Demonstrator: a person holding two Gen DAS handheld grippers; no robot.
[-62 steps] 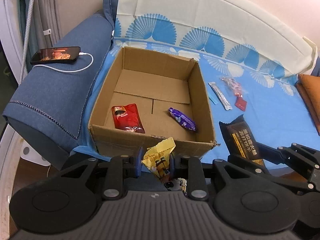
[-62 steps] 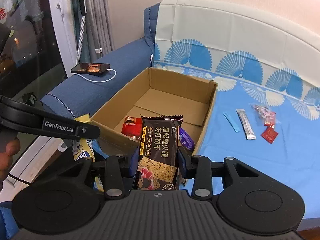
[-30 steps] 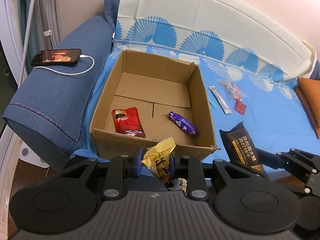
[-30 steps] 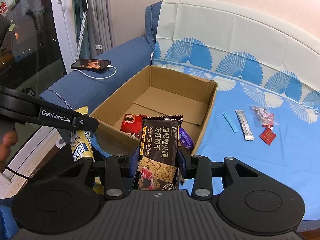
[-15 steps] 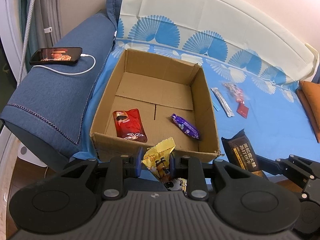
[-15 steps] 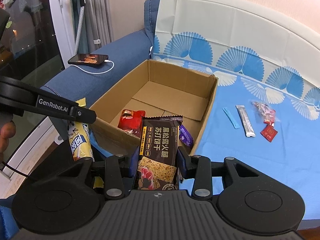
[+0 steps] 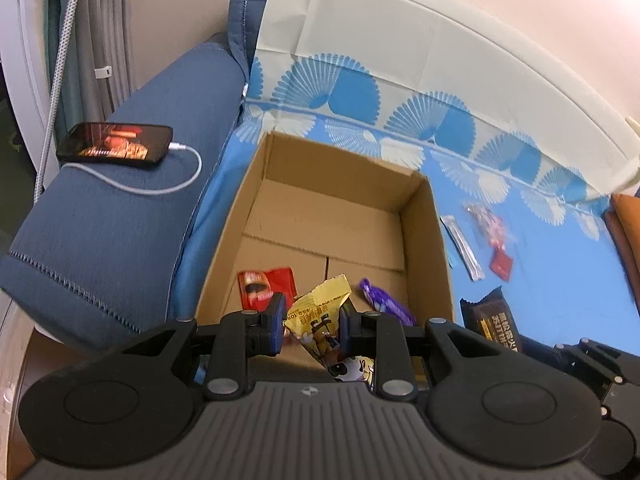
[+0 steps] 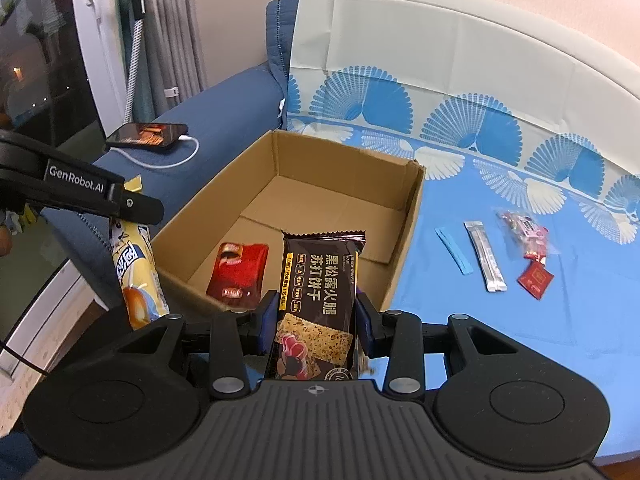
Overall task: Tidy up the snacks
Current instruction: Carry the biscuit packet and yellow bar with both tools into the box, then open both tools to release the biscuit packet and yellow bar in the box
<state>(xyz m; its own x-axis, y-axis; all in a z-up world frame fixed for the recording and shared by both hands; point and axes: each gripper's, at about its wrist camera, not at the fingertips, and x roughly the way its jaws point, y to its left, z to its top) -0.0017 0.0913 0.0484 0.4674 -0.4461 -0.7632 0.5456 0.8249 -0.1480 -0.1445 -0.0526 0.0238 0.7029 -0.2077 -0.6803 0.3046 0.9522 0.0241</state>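
Box (image 7: 424, 240) of cardboard sits open on sofa w/ blue fan-print cover (image 8: 500, 312), red packet (image 8: 239, 270) & purple packet (image 7: 384, 304) inside. Left tongs (image 7: 312, 322) pinch yellow snack (image 7: 318, 320); right tongs (image 8: 316, 320) pinch dark cracker pack (image 8: 320, 292). Left tool reads "GenRobot.AI". Phone (image 7: 116, 146) charging on armrest; loose sachets (image 8: 486, 256) lie right of box.

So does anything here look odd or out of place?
Only the phone, charging with its screen lit on the sofa arm, and four small packets loose on the blue sheet outside the cardboard box.
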